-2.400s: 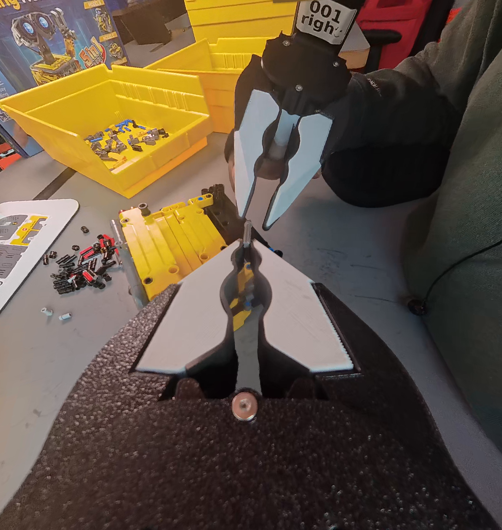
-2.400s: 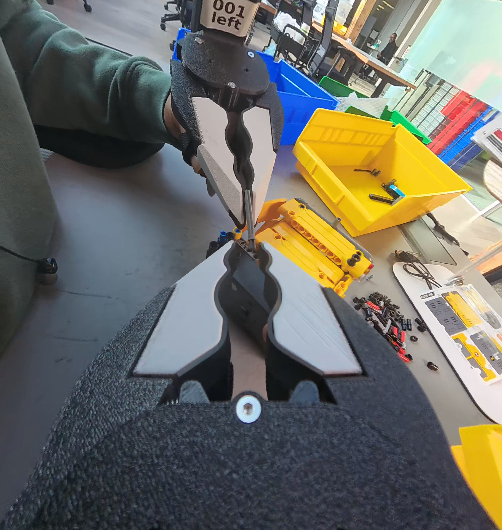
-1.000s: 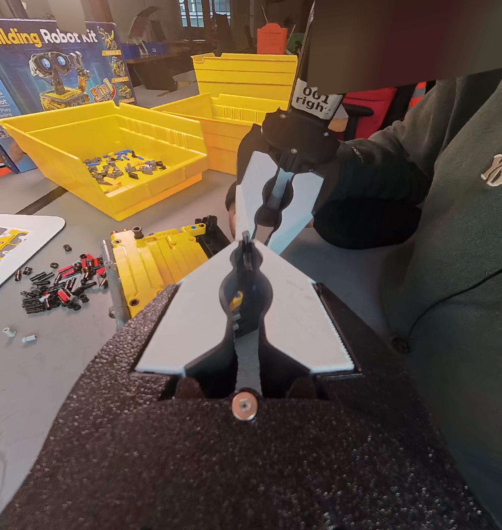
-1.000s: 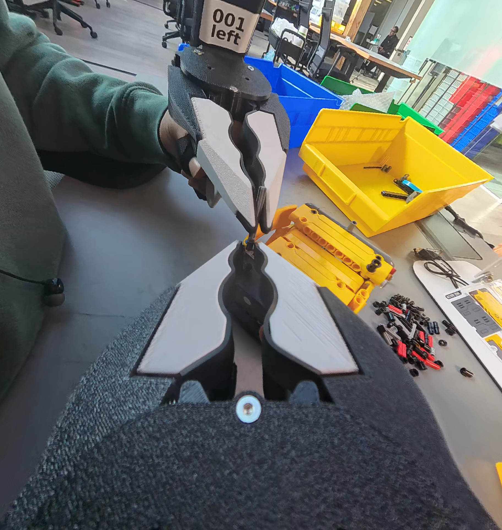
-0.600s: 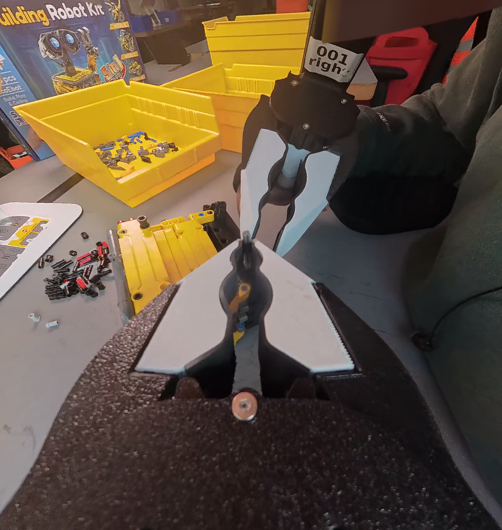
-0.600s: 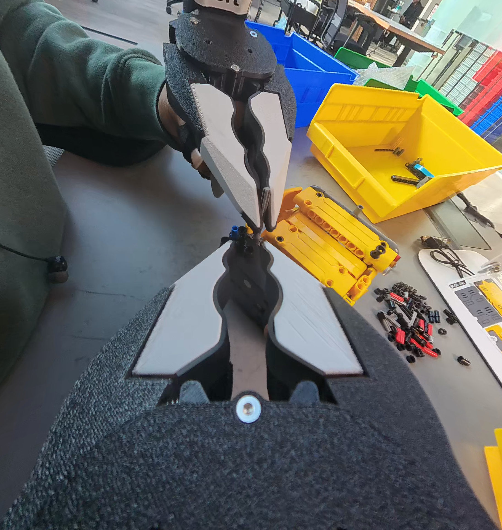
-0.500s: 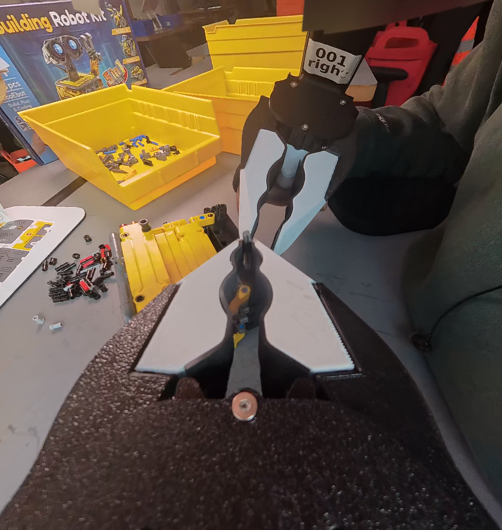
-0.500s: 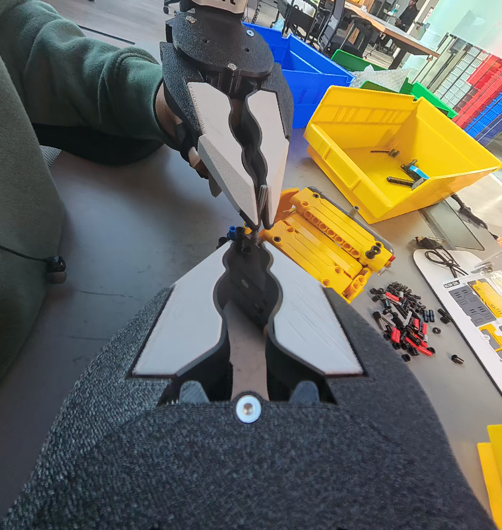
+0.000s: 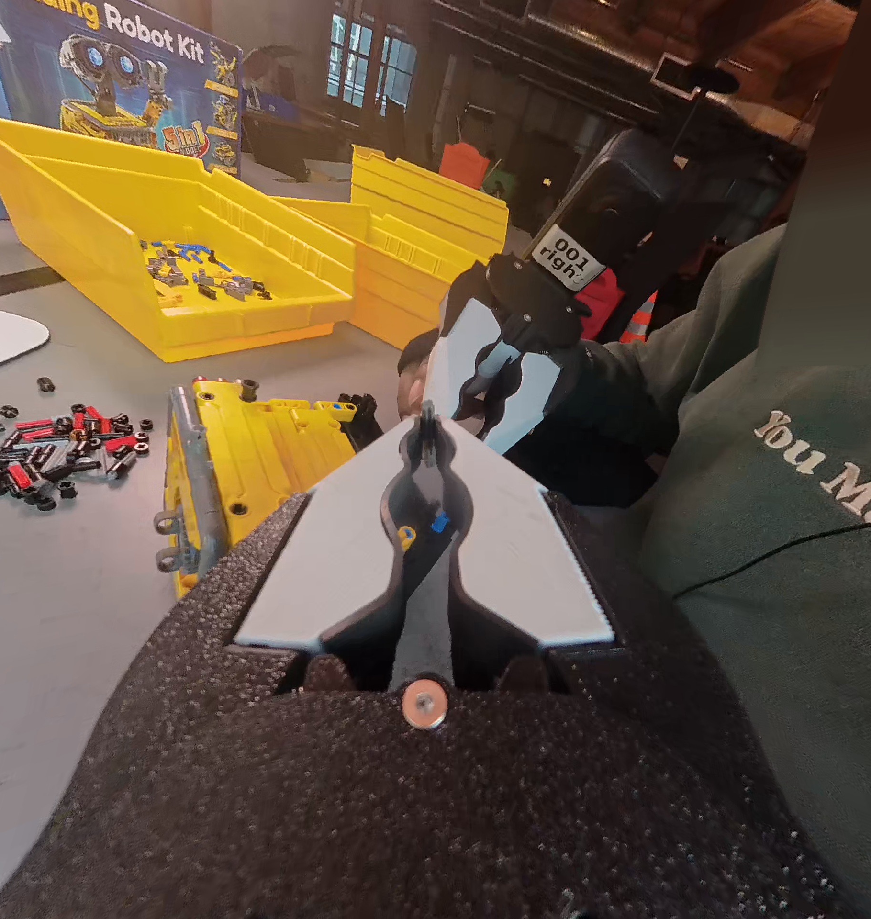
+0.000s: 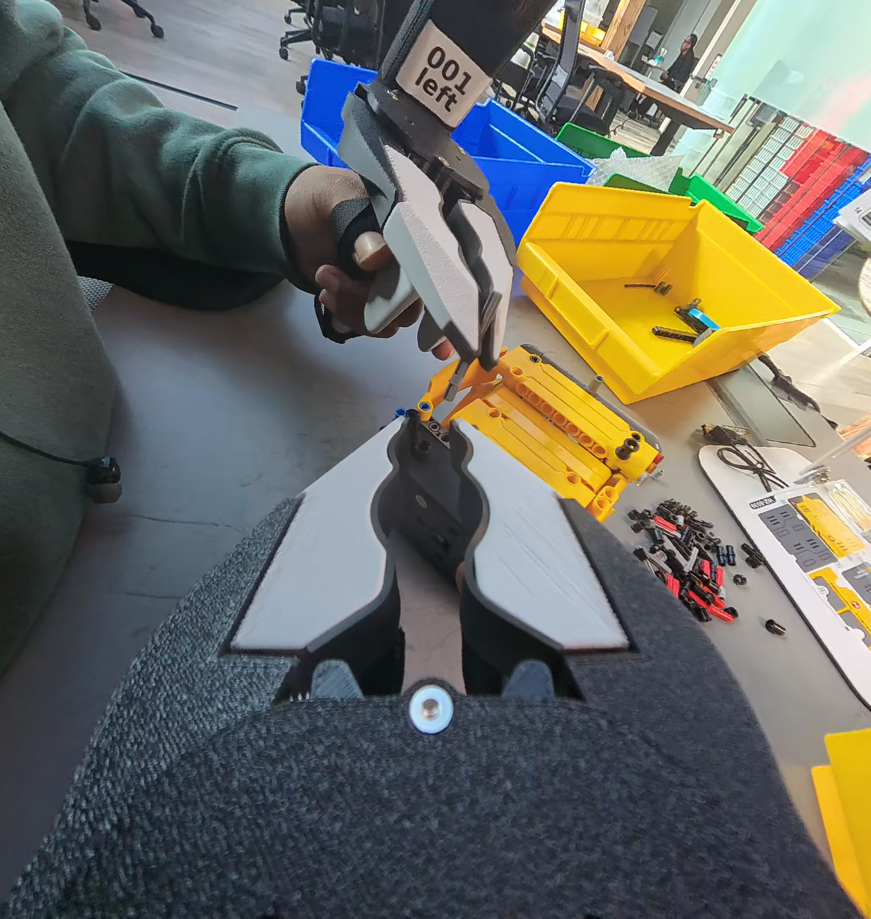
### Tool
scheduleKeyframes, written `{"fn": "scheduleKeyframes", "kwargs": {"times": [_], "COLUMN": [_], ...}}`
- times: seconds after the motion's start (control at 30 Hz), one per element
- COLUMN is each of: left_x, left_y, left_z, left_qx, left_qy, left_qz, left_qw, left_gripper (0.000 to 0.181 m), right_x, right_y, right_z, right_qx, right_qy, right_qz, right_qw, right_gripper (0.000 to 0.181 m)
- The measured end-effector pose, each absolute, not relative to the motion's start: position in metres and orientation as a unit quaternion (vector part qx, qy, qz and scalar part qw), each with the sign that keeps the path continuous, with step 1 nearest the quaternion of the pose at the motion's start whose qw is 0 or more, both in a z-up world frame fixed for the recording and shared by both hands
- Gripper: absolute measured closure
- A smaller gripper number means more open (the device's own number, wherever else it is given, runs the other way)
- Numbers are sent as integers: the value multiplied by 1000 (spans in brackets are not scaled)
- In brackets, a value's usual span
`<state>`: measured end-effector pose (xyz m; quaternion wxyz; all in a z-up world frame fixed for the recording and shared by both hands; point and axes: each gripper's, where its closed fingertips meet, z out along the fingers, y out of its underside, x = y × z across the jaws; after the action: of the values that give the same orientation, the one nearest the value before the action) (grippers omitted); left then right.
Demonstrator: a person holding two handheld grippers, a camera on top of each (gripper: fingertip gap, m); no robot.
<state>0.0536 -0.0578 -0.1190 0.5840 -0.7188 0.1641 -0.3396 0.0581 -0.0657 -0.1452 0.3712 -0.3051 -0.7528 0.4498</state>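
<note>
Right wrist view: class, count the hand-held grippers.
2. The right hand-held gripper, foreground, grips a black block; the left hand-held gripper, above the yellow model, pinches a grey pin. None hidden.

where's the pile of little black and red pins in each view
Left wrist view: pin pile at the left edge, on the table left of the yellow block.
Right wrist view: pin pile at lower right, right of the yellow block.
Shared landmark: the yellow block, beside the pile in both.
</note>
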Motion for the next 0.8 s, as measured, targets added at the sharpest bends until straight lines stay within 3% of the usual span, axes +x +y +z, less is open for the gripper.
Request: {"fn": "scheduleKeyframes", "kwargs": {"times": [0.4, 0.5, 0.67, 0.73, 0.8], "left_x": [67, 89, 99, 95, 90], "left_y": [-73, -108, -122, -120, -121], "left_z": [-124, -138, -210, -223, -221], "left_qx": [-718, -723, -806, -824, -826], "left_qy": [221, 300, 330, 340, 346], "left_qz": [-361, -422, -385, -349, -334], "left_qw": [553, 457, 304, 289, 294], "left_gripper": [178, 178, 177, 154, 146], "right_x": [57, 58, 60, 60, 60], "right_y": [-65, -60, -66, -68, -69], "right_z": [-153, -154, -160, -161, -161], "right_qx": [-309, -311, -306, -303, -303], "right_qy": [-759, -761, -771, -776, -777], "right_qz": [444, 439, 438, 433, 433], "right_qw": [363, 362, 345, 345, 342], "right_gripper": [166, 166, 166, 166, 166]}}
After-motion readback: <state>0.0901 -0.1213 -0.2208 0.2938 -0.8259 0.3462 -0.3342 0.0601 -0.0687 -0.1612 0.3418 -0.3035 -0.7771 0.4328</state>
